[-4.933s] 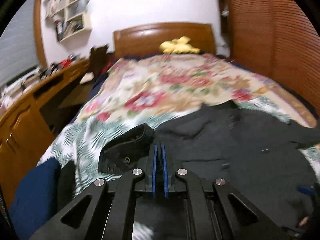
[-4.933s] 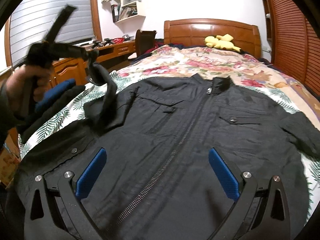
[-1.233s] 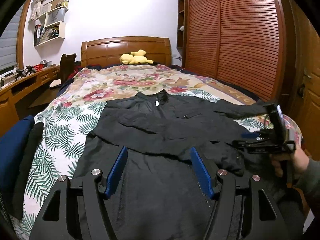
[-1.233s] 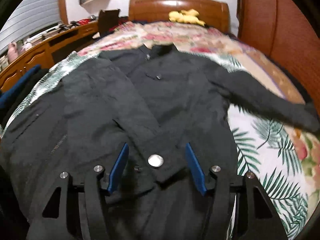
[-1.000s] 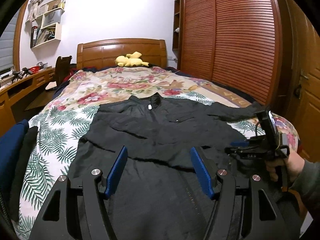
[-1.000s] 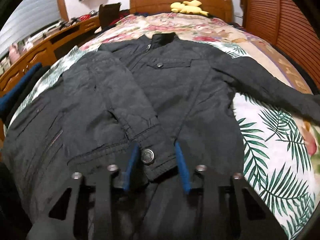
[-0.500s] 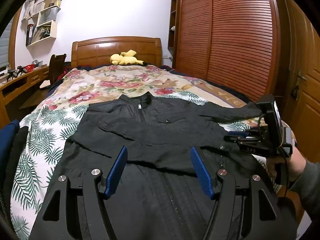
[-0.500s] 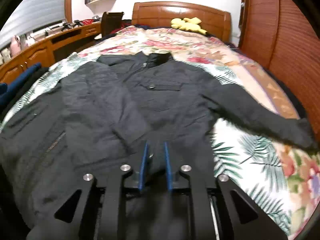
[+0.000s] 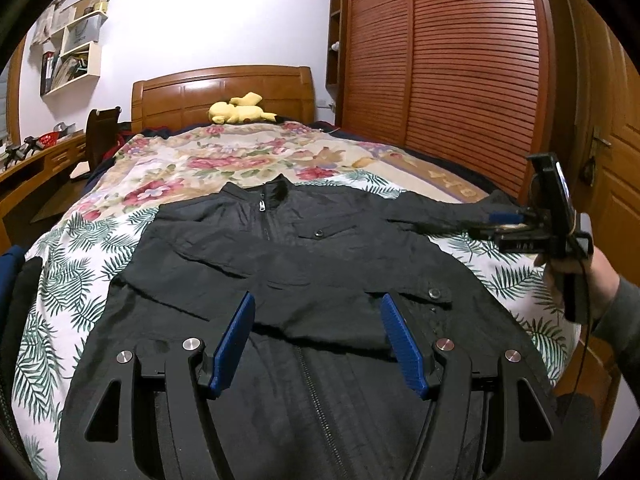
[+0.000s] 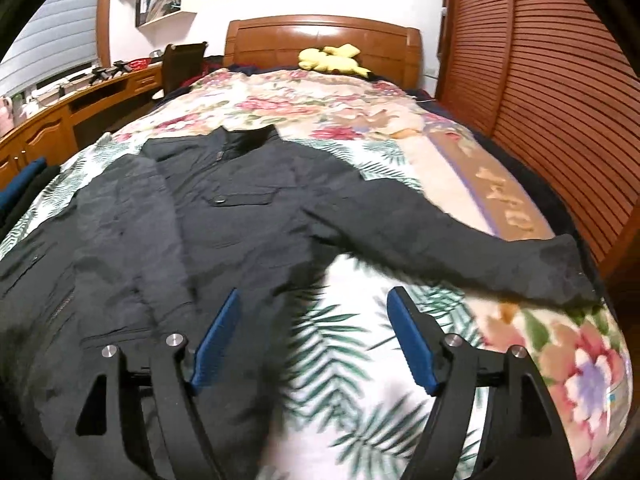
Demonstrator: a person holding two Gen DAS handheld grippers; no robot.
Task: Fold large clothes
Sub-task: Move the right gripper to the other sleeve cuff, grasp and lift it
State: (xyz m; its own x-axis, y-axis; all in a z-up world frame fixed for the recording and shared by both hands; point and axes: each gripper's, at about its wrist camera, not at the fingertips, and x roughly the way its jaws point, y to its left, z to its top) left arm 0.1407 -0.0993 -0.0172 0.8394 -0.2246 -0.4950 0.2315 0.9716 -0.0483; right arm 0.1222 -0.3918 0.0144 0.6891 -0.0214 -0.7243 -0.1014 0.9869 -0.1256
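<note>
A black zip jacket (image 9: 304, 248) lies front up on the flowered bedspread (image 9: 224, 160), collar toward the headboard. One sleeve is folded across the chest, its buttoned cuff (image 9: 420, 296) near the jacket's right side. The other sleeve (image 10: 440, 240) lies spread out to the right across the bedspread. My left gripper (image 9: 318, 336) is open and empty above the jacket's lower front. My right gripper (image 10: 312, 340) is open and empty above the bedspread, between the jacket body and the spread sleeve. It also shows in the left wrist view (image 9: 508, 224), held near the spread sleeve.
A yellow plush toy (image 9: 240, 110) lies by the wooden headboard (image 9: 224, 92). A wooden slatted wardrobe (image 9: 460, 72) runs along the right side. A desk (image 10: 68, 120) and chair (image 10: 184, 64) stand on the left. Folded dark and blue clothes (image 9: 16, 292) lie at the bed's left edge.
My right gripper has let go of the folded sleeve's cuff, opened, and moved right toward the spread sleeve. My left gripper stays open over the jacket's hem.
</note>
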